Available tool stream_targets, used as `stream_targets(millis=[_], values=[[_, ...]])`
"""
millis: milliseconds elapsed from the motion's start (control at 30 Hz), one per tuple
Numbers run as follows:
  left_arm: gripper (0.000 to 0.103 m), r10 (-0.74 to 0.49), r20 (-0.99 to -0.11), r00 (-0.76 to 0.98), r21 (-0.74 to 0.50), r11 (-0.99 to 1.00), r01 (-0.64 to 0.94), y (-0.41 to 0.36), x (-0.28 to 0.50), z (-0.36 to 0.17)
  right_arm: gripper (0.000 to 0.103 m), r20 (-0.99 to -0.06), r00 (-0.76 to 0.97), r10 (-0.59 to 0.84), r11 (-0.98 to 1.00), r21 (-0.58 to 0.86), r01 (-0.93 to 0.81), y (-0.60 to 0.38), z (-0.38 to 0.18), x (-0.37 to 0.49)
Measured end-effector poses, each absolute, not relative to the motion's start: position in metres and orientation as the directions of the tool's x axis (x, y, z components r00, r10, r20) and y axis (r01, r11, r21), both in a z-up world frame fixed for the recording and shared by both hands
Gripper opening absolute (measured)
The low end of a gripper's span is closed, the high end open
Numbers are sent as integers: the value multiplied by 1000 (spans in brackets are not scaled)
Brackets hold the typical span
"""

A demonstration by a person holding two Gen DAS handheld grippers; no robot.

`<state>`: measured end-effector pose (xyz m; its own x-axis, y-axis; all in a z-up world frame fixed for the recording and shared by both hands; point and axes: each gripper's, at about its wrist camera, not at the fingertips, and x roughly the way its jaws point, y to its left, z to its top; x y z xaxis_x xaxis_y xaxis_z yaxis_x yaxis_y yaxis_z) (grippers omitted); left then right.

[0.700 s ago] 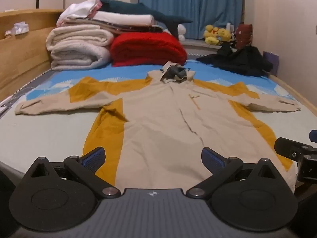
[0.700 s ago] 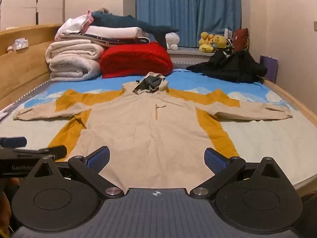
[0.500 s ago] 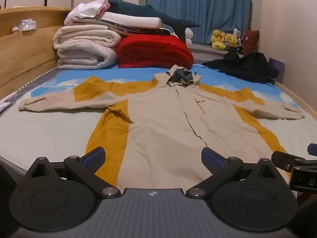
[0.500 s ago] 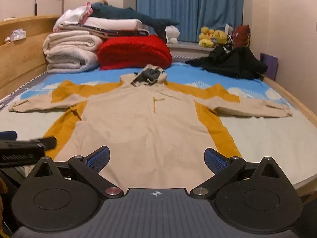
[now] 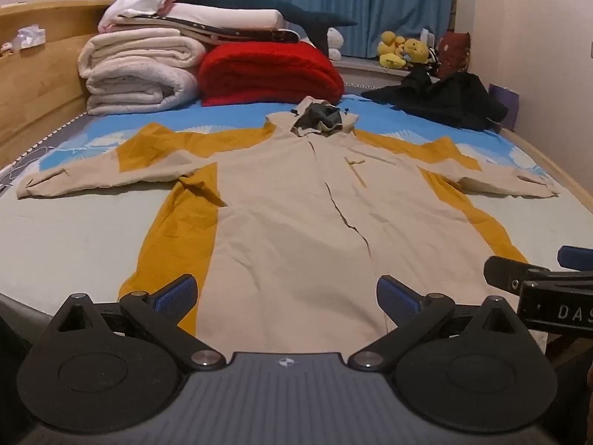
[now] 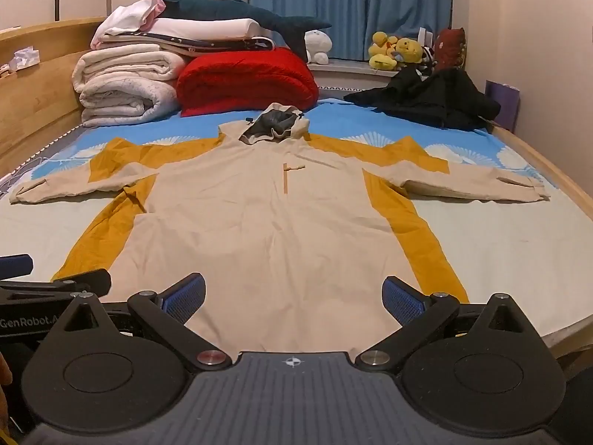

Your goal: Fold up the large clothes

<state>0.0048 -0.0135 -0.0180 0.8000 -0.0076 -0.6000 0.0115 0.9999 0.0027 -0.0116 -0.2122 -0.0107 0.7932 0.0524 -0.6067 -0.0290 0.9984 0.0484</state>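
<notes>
I observe the hooded jacket point(image 5: 296, 200) spread flat, centre frame, on the bed point(image 5: 74, 230), sleeves extended. My left claw point(image 5: 285, 296) and right claw point(image 6: 292, 298) are spread wide at its hem, gripping nothing.

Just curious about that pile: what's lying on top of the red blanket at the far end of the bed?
A dark, dotted-edged folded piece overhangs the red blanket, with a white bundle and a teal shark plush above. What lies behind or beneath the blanket is covered.
</notes>
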Motion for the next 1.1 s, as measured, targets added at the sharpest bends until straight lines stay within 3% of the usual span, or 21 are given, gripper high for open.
stream_targets(millis=[1100], values=[[103, -13, -600, 800, 8, 1000, 22, -10, 7, -17, 101, -603, 795, 61, 998, 44, -43, -209, -12, -12]])
